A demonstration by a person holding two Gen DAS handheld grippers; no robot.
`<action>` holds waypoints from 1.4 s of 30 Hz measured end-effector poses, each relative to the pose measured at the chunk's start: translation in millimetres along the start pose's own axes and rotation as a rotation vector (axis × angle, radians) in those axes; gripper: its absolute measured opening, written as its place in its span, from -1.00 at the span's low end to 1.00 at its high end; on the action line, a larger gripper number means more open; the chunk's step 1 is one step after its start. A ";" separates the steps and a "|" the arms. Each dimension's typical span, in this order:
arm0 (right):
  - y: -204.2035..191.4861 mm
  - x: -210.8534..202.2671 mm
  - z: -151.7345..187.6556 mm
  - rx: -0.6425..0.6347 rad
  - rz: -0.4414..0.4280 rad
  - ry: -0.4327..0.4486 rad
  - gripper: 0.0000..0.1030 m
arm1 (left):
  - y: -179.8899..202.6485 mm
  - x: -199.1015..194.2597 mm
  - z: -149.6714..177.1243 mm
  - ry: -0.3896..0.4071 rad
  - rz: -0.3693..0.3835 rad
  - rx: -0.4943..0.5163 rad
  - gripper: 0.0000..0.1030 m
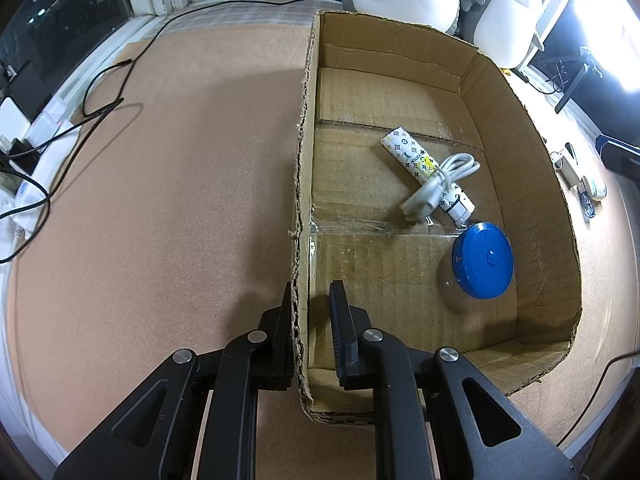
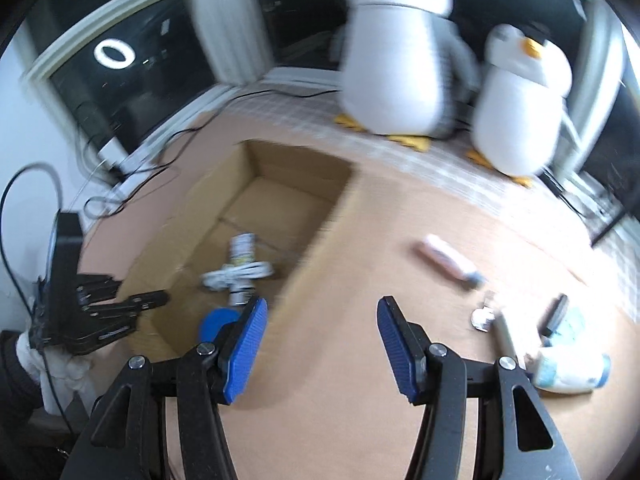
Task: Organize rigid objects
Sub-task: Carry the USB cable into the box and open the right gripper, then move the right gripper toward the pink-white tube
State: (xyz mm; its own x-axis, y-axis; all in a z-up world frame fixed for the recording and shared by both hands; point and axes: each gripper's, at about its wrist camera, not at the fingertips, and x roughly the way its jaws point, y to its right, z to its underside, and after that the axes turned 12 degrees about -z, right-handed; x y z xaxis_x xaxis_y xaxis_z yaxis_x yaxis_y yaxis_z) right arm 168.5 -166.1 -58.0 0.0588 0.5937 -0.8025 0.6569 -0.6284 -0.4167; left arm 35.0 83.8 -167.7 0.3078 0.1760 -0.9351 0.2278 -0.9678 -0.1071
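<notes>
Spanning the cork-textured tabletop (image 1: 160, 200), a corrugated cardboard box (image 1: 532, 152) with ragged edges holds a flat round blue disc (image 1: 483, 260) and a white monogram-patterned tube (image 1: 404, 150) wrapped in a coiled white cable (image 1: 460, 166); the left gripper (image 1: 310, 300) tilts steeply down, its fingers clenched on the box's near wall; the right gripper (image 2: 320, 320) hangs released, blue ribbed pads apart, nothing between them.

I see a cork-brown floor (image 1: 160, 160) running to dark night windows (image 2: 132, 92) in white frames. Two plush penguins (image 2: 400, 60) sit by them, black cables (image 1: 100, 92) trail left, and a bright lamp (image 1: 612, 40) glares right.
</notes>
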 end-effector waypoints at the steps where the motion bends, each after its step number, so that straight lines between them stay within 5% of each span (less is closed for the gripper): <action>1: 8.0 -3.0 -0.3 0.014 0.001 0.004 0.03 | 0.3 0.0 -0.4 0.000 0.000 0.000 -0.74; 16: 89.4 18.8 -24.2 0.007 0.127 -0.062 0.03 | -1.0 1.5 1.7 -0.002 0.002 0.002 -0.74; 42: 102.3 91.4 -42.8 -0.072 0.148 -0.241 0.02 | -0.5 2.7 2.3 -0.003 -0.003 0.005 -0.74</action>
State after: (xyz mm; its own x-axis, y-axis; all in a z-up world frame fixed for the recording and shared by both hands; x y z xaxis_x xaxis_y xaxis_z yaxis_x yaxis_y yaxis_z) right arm 273.3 -154.6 -155.7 -0.0169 0.3561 -0.9343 0.7069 -0.6566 -0.2631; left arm 33.6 84.3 -171.1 0.3044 0.1782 -0.9357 0.2237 -0.9683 -0.1116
